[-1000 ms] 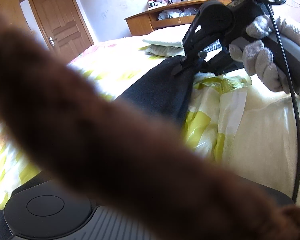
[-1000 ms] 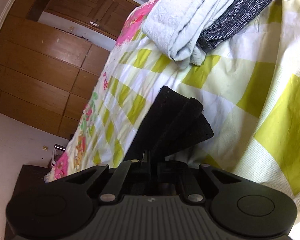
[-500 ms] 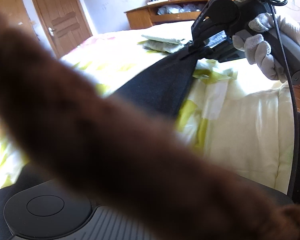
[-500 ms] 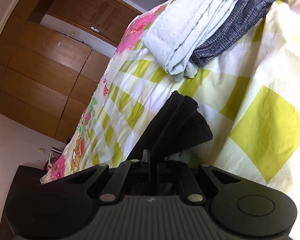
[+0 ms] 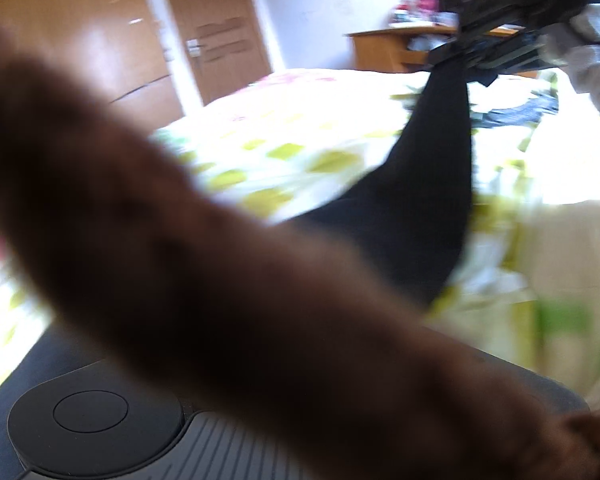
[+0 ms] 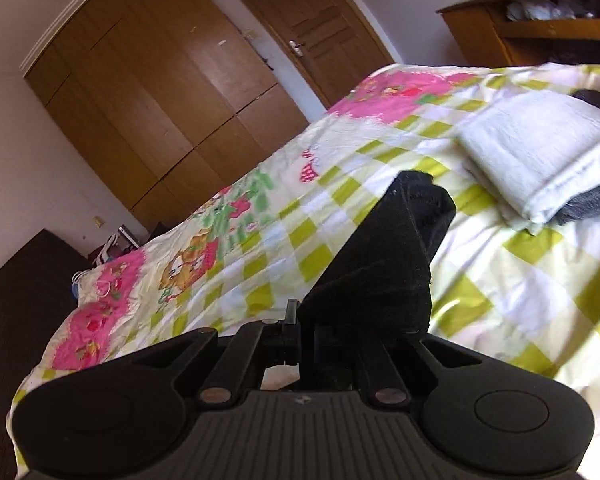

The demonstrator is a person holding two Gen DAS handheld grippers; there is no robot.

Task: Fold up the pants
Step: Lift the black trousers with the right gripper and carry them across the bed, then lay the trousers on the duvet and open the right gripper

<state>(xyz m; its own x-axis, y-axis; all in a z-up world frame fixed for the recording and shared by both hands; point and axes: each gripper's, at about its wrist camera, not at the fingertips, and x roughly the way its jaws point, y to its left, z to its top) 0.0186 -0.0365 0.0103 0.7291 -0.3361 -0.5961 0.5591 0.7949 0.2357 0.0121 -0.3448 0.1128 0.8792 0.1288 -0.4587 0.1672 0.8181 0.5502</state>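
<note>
Behind the right tool (image 6: 300,332) clamping black pants (image 6: 384,264), folded laundry (image 6: 540,152).

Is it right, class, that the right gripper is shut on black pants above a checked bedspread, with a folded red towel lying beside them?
Not quite: the folded towel is white, not red, as the right wrist view shows. The rest holds: the right gripper is shut on the black pants above the checked bedspread.

No words, numbers or brand names can be read in either view. The right gripper's body (image 6: 302,400) bears only a small embossed mark, too small to make out.
</note>
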